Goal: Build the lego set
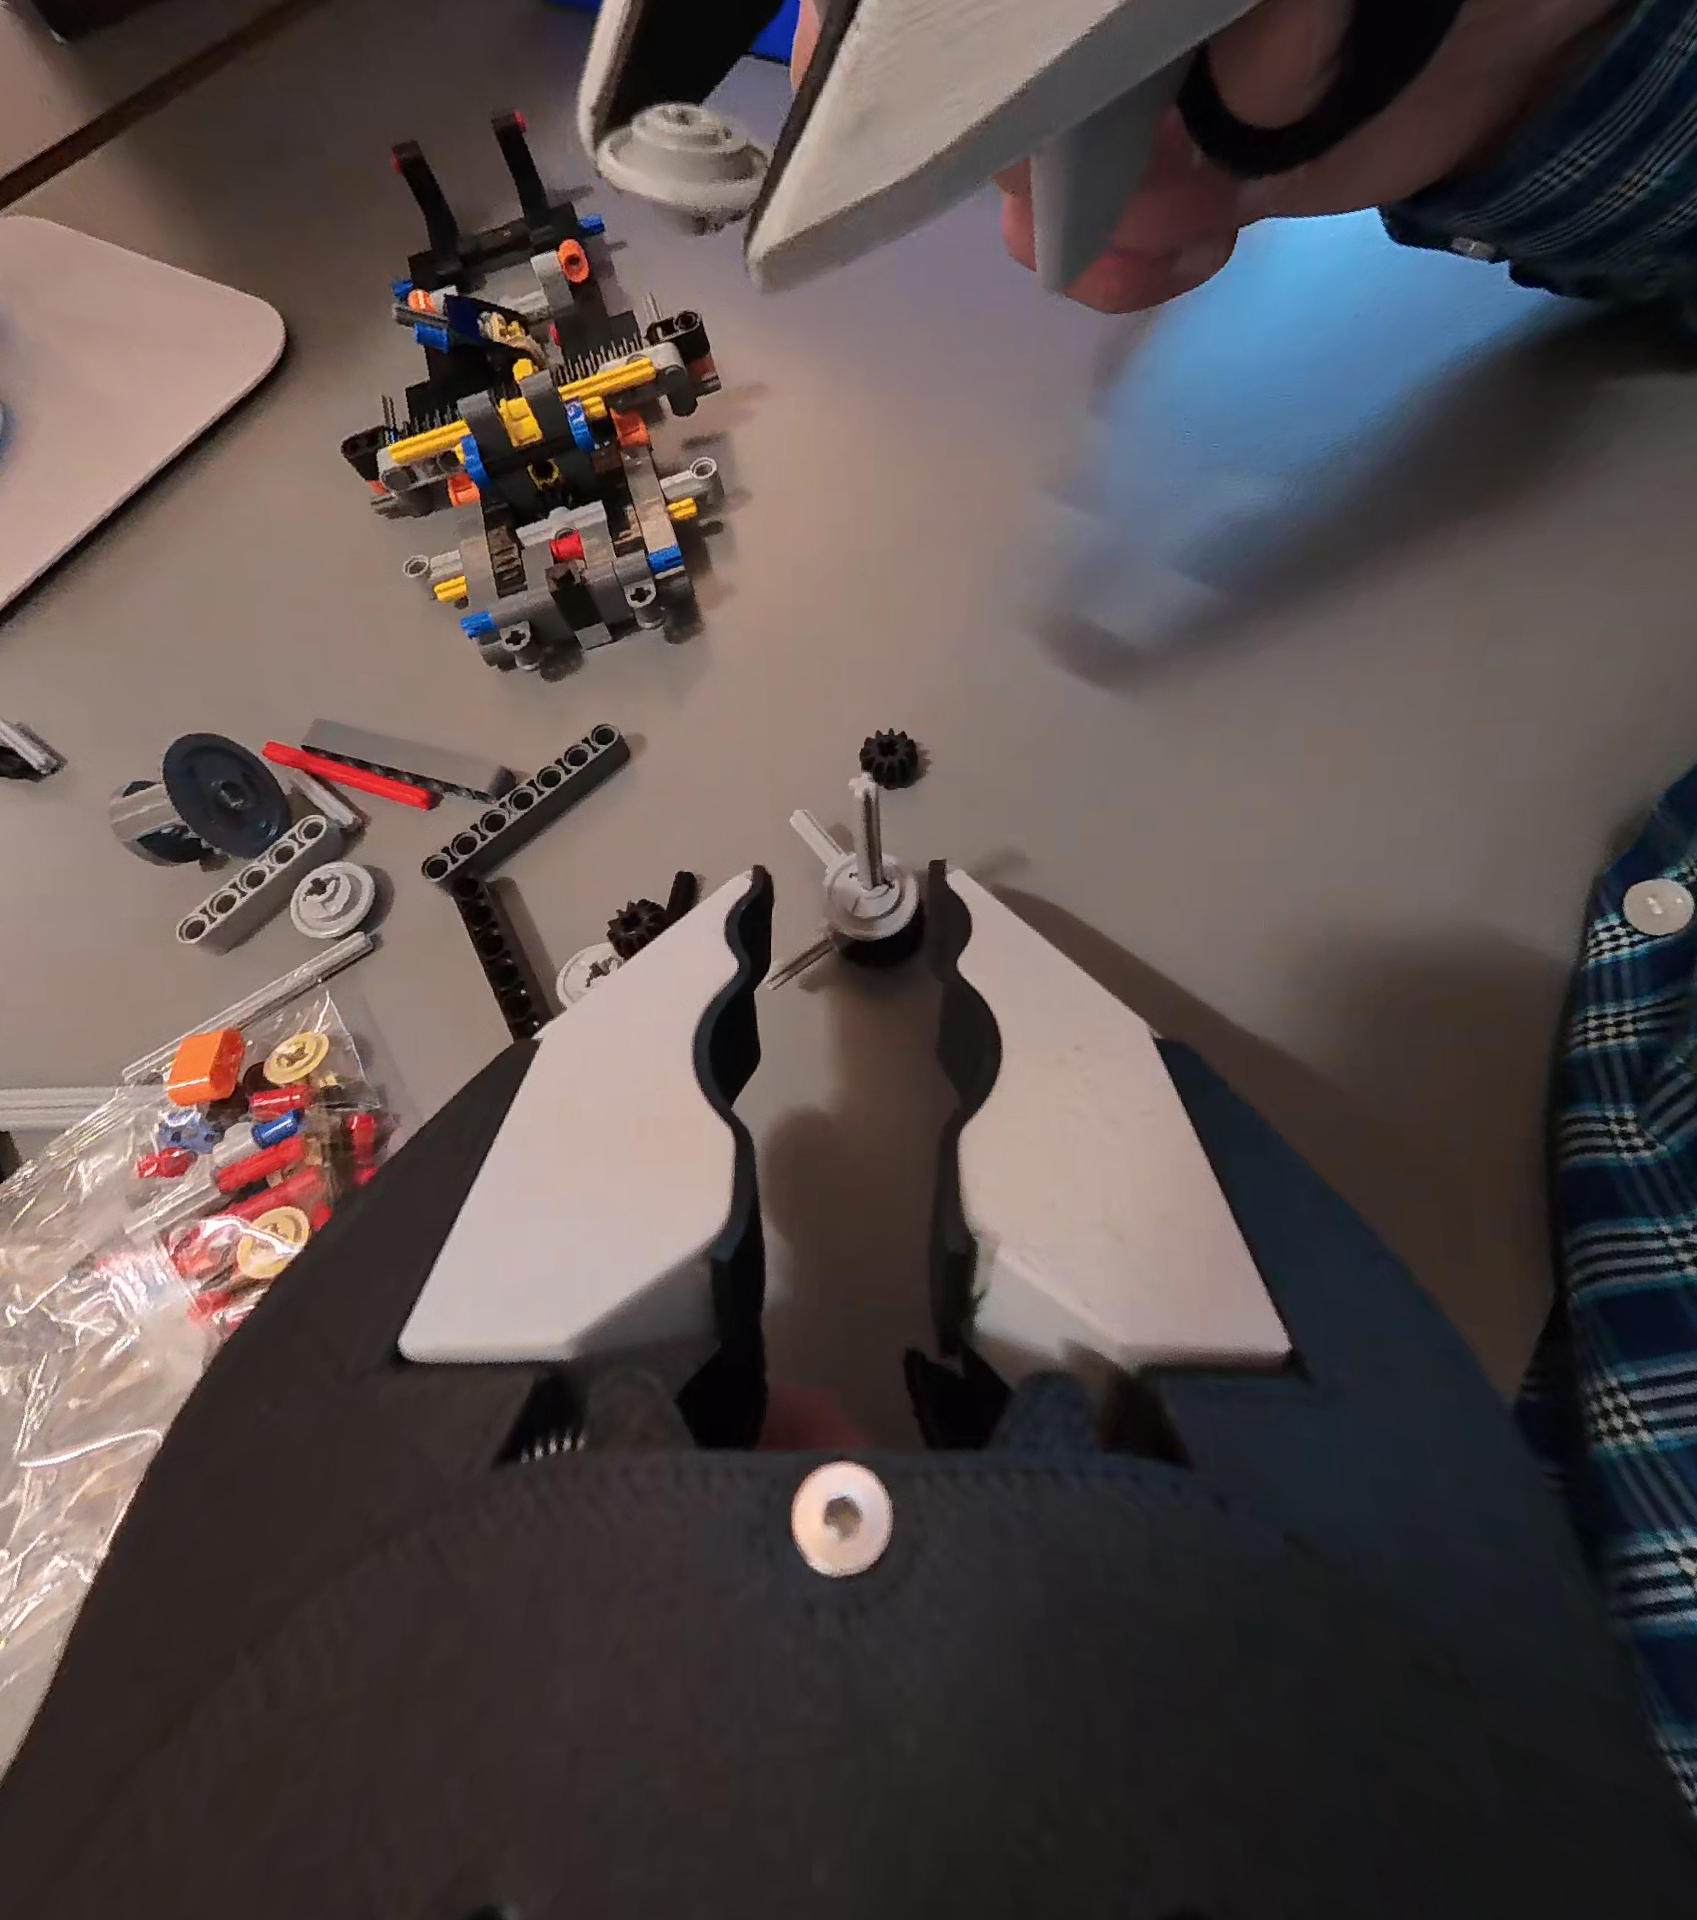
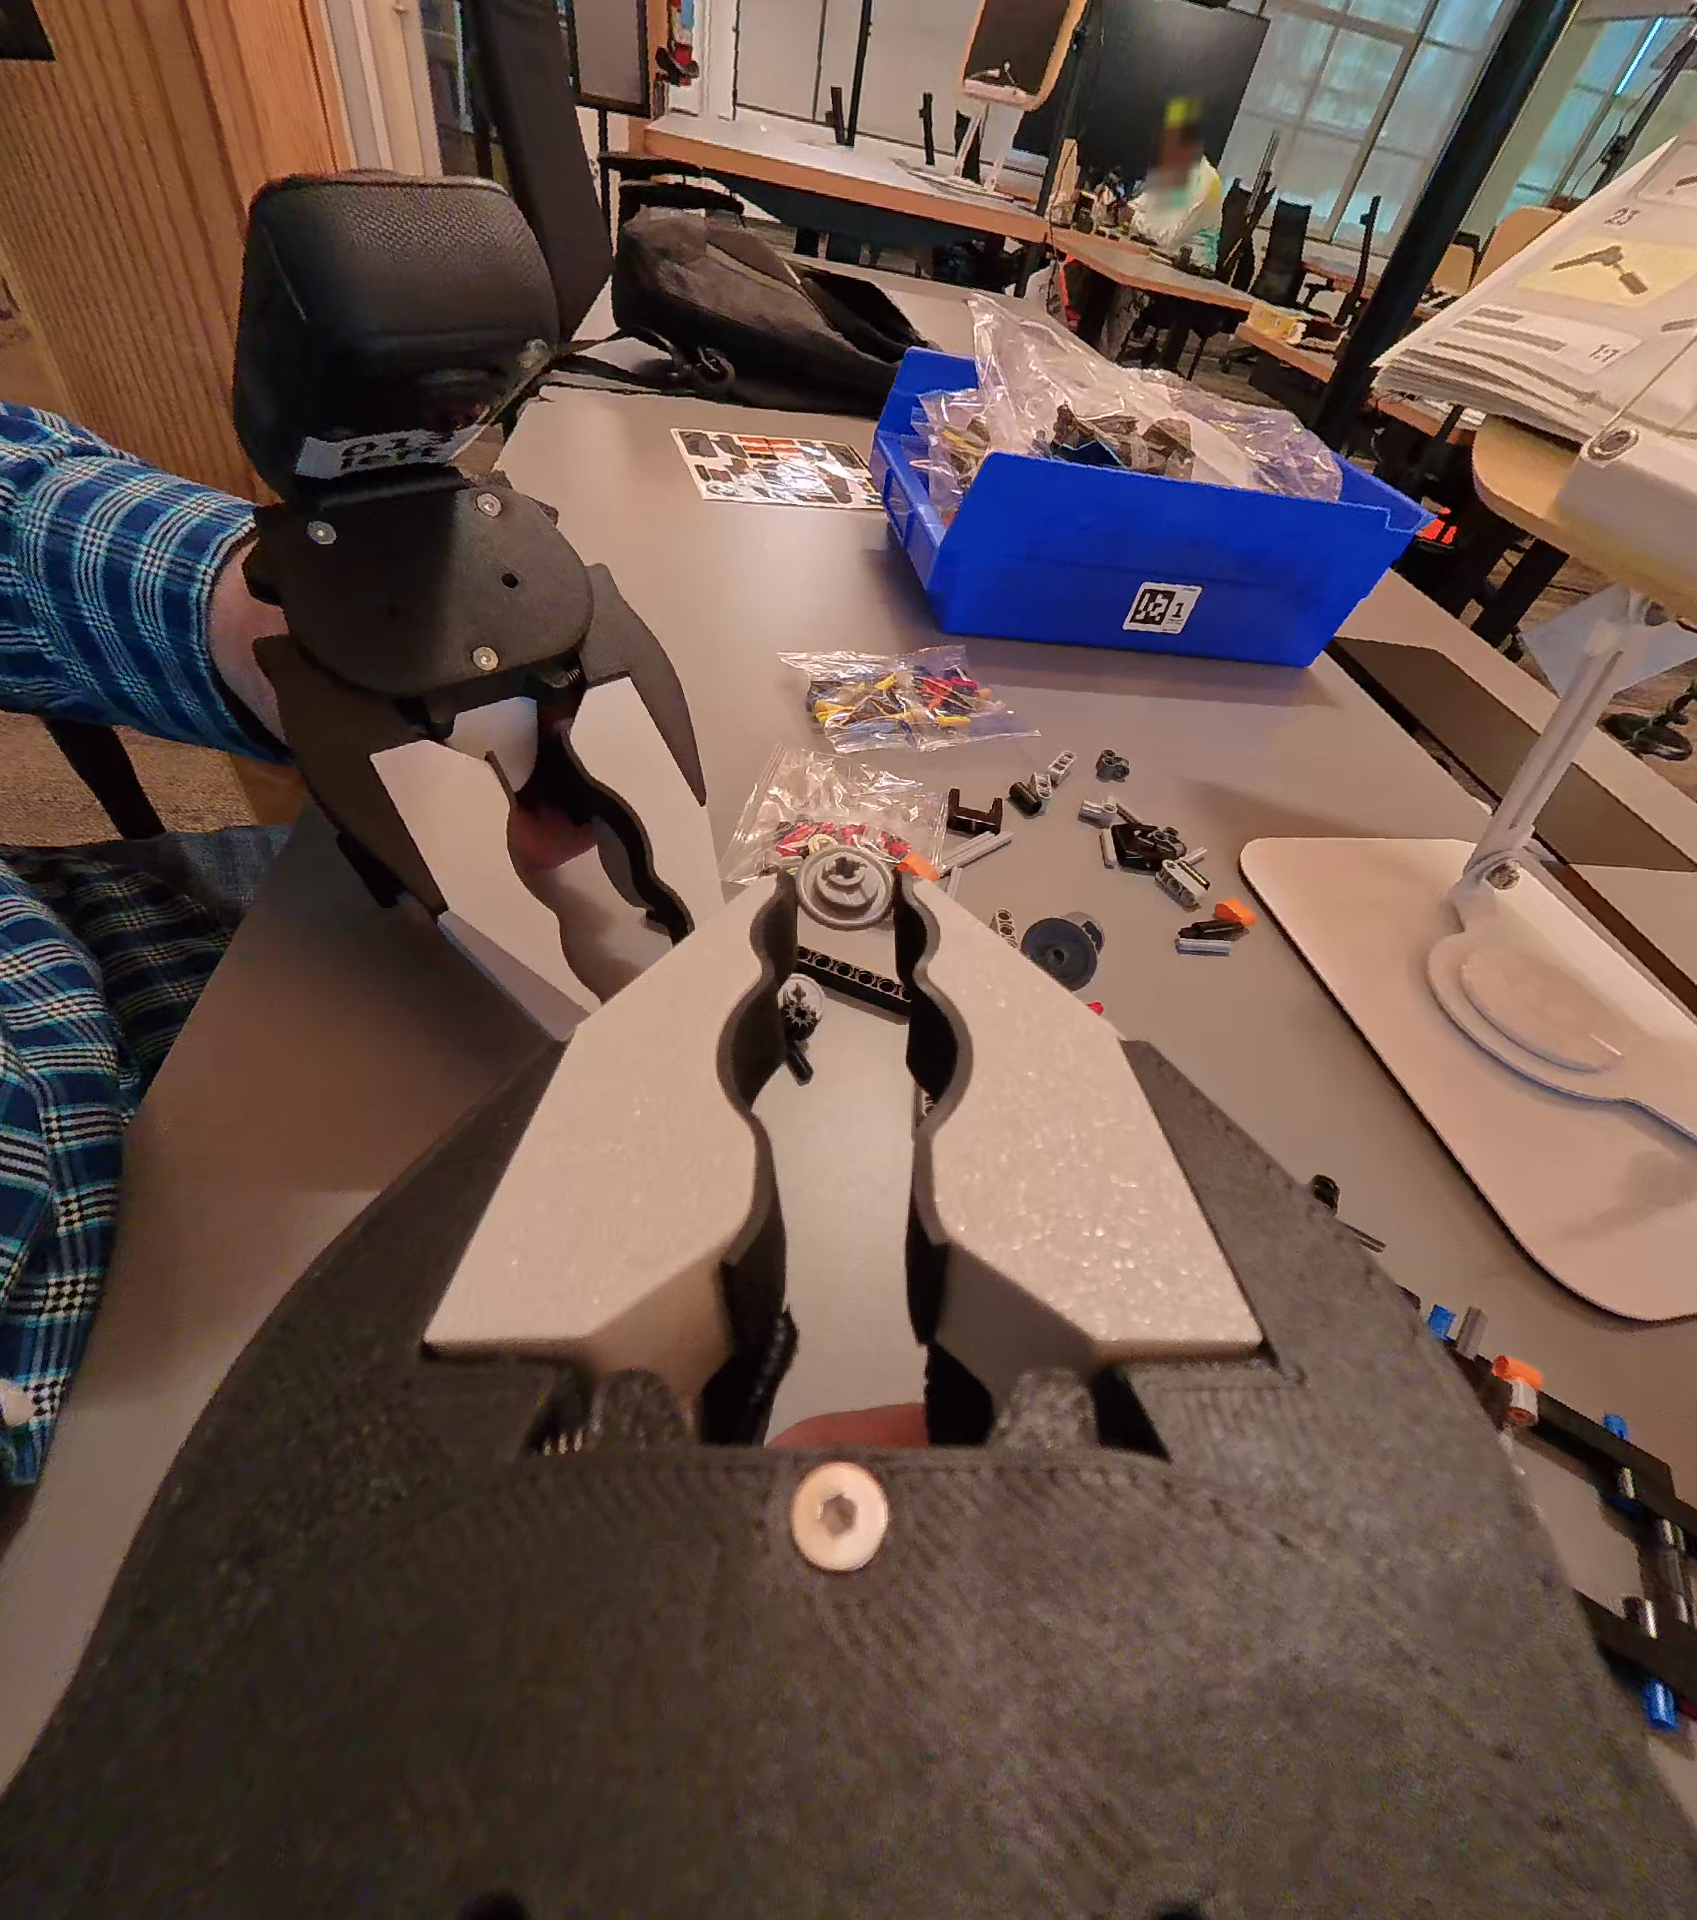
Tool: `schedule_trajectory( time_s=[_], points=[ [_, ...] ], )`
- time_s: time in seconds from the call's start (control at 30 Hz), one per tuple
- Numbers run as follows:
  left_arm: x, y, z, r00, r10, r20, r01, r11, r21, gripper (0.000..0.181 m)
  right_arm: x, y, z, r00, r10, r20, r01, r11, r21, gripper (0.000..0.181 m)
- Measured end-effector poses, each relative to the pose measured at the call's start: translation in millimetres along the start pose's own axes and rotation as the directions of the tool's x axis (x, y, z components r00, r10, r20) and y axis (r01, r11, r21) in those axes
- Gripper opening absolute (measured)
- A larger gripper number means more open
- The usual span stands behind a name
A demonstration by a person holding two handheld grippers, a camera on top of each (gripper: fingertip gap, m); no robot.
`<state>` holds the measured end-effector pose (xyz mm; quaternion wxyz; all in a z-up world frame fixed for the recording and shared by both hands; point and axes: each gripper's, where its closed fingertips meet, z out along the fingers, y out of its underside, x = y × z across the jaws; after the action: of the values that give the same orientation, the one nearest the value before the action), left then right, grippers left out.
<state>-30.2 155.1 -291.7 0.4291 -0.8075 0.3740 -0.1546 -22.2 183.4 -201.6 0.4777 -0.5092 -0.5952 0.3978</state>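
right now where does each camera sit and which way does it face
Left wrist view: on the left gripper, looking down at the grey table and a small axle piece between its fingers; a plaid sleeve shows.
Right wrist view: on the right gripper, looking across the table toward the blue bin, holding a grey wheel hub.
Shared: each view shows the other gripper and the loose parts.

Half-built lego chassis [image 1: 543, 447] (grey, black, yellow) flat on table; loose parts [image 1: 408, 821] beside.
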Motion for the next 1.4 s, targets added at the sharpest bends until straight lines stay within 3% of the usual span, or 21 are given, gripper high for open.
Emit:
schedule_trajectory(
  time_s=[0.5, 0.87, 1.4],
  points=[
    [-7.7, -1.3, -10.4, 0.999, -0.009, 0.05, 0.008, 1.0, 0.014, 0.028, -2.9, 3.9, 0.5, 1.0, -0.005, 0.027, 0.006, 1.0, -0.025, 0.015],
    [-4.6, 0.4, -14.2, 0.998, 0.012, 0.058, -0.013, 1.0, 0.016, 0.026, -27.8, 26.3, 12.4, 0.982, -0.009, 0.186, 0.037, 0.989, -0.146, 0.016],
    [0.9, 7.5, 5.6, 0.995, 0.048, 0.083, -0.043, 0.997, -0.064, 0.026, -41.7, 45.6, 20.1, 0.943, -0.026, 0.331, 0.105, 0.969, -0.223, 0.015]
  ],
)
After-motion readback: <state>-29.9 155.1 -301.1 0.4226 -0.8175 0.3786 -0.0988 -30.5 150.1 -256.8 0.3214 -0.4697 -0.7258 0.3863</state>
